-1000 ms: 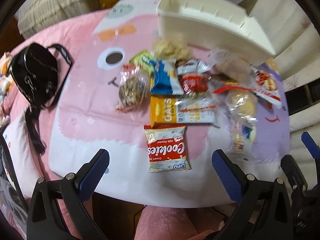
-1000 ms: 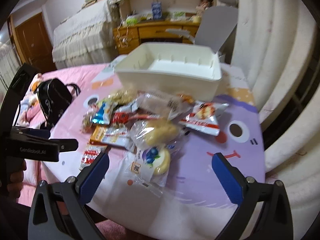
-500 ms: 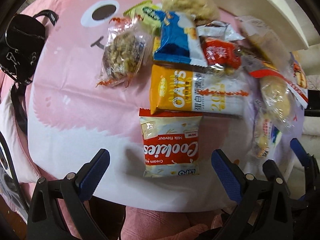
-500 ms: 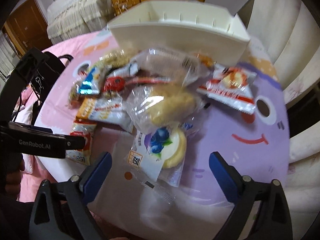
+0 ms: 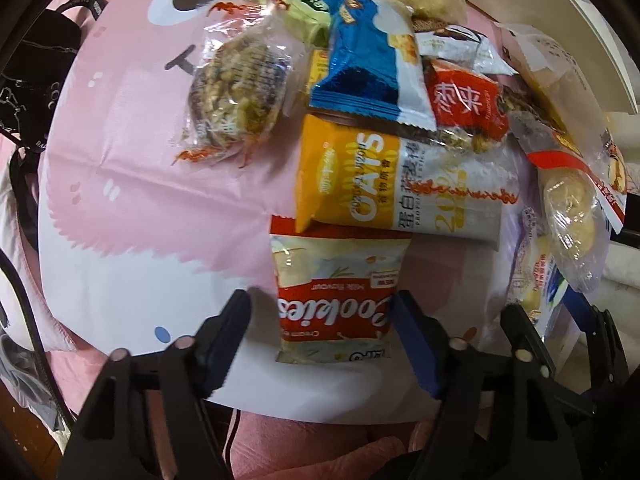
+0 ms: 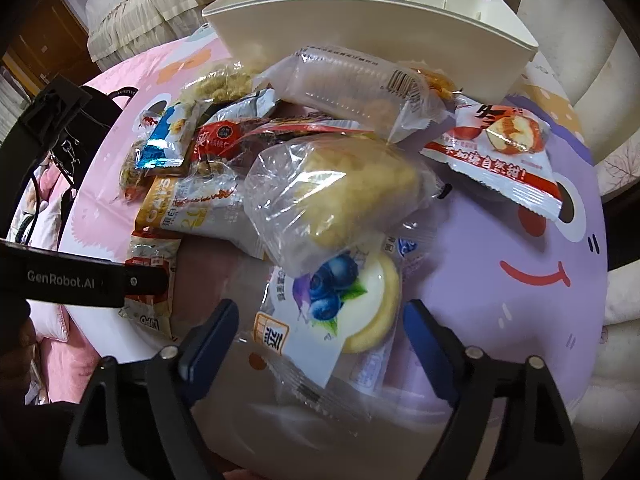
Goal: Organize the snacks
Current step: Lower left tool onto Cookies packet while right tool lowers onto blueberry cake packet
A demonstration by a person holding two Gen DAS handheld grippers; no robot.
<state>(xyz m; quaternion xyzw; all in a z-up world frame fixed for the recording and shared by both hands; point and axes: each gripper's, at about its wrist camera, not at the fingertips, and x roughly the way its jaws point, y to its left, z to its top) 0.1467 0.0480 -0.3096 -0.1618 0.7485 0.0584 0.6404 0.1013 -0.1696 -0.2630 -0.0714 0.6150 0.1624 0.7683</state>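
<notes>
Claws closing: left claw (image 5: pixel 322 314) straddles the cookie pack (image 5: pixel 334 296), right claw (image 6: pixel 320 322) straddles the blueberry cake (image 6: pixel 336 304), pads not yet pressing.

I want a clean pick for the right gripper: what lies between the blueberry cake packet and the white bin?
In the right wrist view, a clear bag of yellow puffs and a clear-wrapped pastry lie between the blueberry cake packet and the white bin.
</notes>
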